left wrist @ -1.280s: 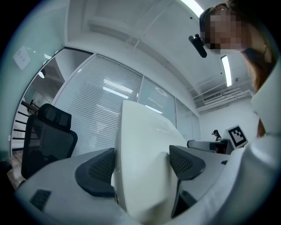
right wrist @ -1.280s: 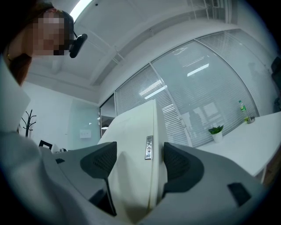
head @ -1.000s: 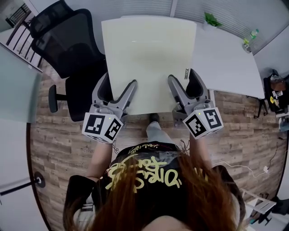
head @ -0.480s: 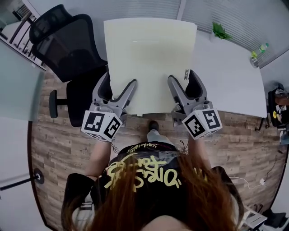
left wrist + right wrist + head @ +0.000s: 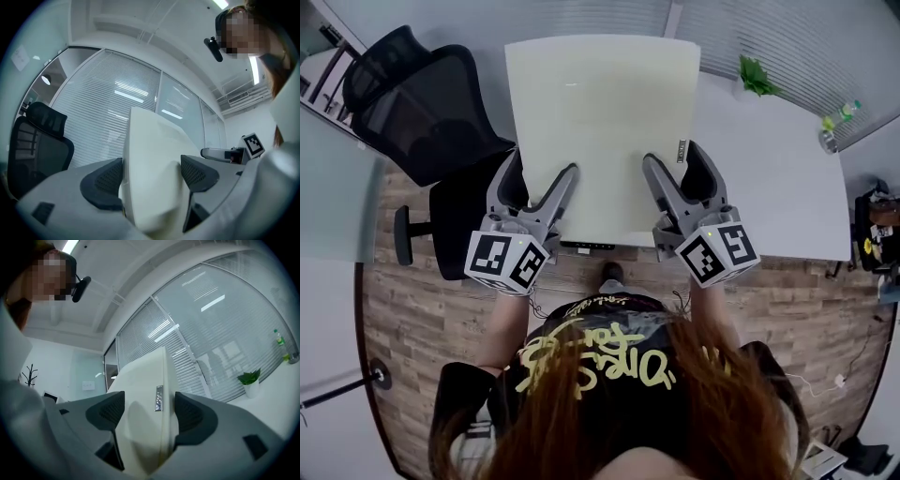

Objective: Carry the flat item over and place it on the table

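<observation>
- Office room with a wood floor (image 5: 422, 309), blinds along the far wall and a big white table (image 5: 769, 169), which I'll use as the reference for everything else.
- A pale cream panel (image 5: 600, 122) is the flat item. It sits over the table's left part, with its left side sticking out past the table toward a black chair (image 5: 412, 103).
- From the head view I can't tell if the panel's far end touches the tabletop or floats just above it.
- The left gripper (image 5: 542, 178) is clamped on the panel's near edge, at the table's front-left. Its own view shows both pads pressed against the sheet's two faces.
- The right gripper (image 5: 673, 159) grips the same near edge further along the table front, just beside a small label (image 5: 682, 151) on the panel. Its pads are also tight on the sheet.
- A plant (image 5: 757, 75) and a bottle (image 5: 834, 127) stand at the table's far side, well apart from the panel.
- Handling guess: it looks stiff, since it holds flat with no sag even though it's held by one edge only. That probably means it's fairly light for its size too.
- The surface looks smooth, so I'd expect it to slide in the pads if it tilts much.
- Two grips spread apart on one edge seems right. I'd keep them wide so it can't twist, and lower the far end onto the table first.
</observation>
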The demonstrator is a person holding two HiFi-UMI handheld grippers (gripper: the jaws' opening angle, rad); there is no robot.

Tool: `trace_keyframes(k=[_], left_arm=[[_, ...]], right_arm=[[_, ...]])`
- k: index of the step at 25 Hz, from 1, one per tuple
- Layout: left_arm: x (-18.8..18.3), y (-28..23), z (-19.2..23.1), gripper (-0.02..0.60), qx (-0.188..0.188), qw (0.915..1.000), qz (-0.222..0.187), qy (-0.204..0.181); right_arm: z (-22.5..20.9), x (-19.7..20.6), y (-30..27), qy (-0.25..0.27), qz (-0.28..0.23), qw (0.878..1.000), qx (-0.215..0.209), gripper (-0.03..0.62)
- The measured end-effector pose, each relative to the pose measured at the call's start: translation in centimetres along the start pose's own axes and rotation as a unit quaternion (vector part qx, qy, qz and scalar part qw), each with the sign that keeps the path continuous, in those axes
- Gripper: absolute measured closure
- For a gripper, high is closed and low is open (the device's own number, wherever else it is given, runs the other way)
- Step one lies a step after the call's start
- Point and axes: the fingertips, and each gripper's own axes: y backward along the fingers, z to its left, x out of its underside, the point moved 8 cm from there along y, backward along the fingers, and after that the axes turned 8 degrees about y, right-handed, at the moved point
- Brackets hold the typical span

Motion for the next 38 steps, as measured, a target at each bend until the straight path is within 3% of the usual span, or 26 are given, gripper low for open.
trace_keyframes(k=[14, 23, 29, 38], left_arm=[[-0.4, -6.4, 3.6, 0.193, -0.012, 0.9999, 0.001, 0.005], [-0.3, -6.9, 6.7, 0.193, 0.006, 0.9996, 0.021, 0.020], [-0.7, -8.1, 7.3, 0.193, 0.032, 0.9989, 0.028, 0.019], [1.2, -9.3, 7.6, 0.193, 0.037, 0.9973, 0.055, 0.032]], right_arm=[[-4.2, 0.6, -6.9, -0.011, 0.007, 1.000, -0.010, 0.255], [-2.7, 1.8, -8.3, -0.012, 0.019, 1.000, 0.019, 0.255], [-2.6, 1.6, -8.3, -0.013, 0.010, 0.999, 0.042, 0.255], [-3.7, 3.3, -8.0, -0.013, 0.031, 0.997, 0.064, 0.255]])
